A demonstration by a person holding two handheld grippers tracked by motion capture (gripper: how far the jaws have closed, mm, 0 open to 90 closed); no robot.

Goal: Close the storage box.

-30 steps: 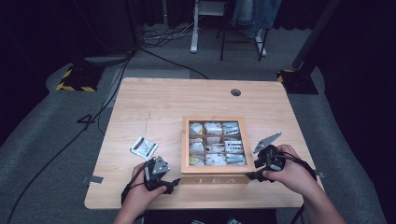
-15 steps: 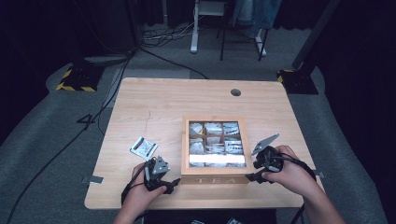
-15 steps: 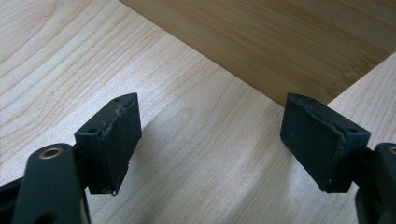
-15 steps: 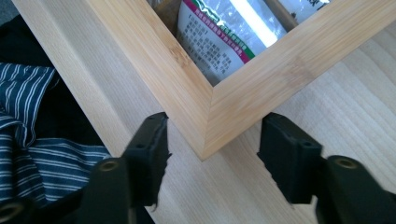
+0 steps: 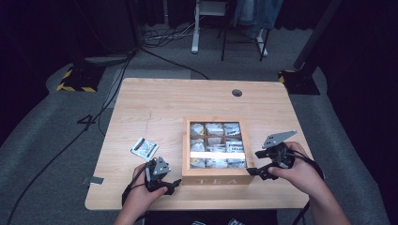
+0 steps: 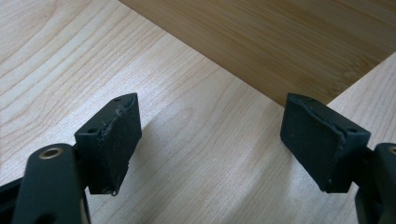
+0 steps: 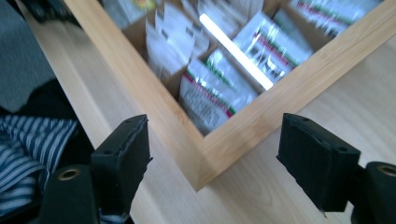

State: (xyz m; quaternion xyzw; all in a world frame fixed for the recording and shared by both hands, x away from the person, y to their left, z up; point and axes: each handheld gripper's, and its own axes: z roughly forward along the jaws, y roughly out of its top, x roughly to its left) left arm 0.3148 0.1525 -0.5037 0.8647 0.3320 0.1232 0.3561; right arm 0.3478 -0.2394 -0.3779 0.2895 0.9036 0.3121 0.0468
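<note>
I'm spreading my right gripper (image 5: 257,169): its jaws have just been opening, straddling the tea box (image 5: 215,177) near corner without pressing it. Left gripper (image 5: 170,185) released, empty, box just ahead. Packet (image 5: 144,147) lying beyond it on the desk (image 5: 159,103).

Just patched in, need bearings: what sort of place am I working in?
Likely a recording studio or lab: black curtains all round, grey carpet with loose cables, and a lone wooden table holding a tea box.
</note>
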